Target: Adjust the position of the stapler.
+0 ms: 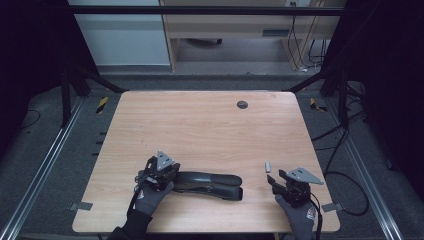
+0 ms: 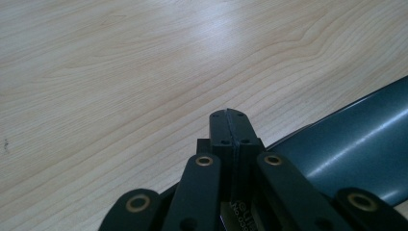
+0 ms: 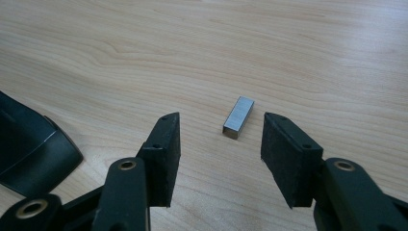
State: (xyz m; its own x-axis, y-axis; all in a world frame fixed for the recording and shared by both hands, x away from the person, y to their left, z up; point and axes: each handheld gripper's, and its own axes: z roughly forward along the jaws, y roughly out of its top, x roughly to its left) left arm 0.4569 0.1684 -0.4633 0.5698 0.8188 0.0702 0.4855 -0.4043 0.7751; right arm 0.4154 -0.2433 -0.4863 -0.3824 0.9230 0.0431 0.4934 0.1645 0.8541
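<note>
My right gripper [image 3: 219, 144] hangs wide open around the staple strip [image 3: 238, 117]; closing crooked could flick it. Left gripper [image 2: 230, 130], jaws shut, rests beside the stapler [image 1: 210, 183].

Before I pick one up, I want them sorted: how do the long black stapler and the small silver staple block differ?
The long black stapler is dark and large; the small silver staple block is shiny and tiny. The stapler lies beside the shut left gripper; the block lies before the open right gripper. Both rest on the wooden table.

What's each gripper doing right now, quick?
Left gripper: shut, nothing between its jaws, resting beside the black stapler.
Right gripper: open, holding nothing, the block of staples lying just ahead of its jaws.
</note>
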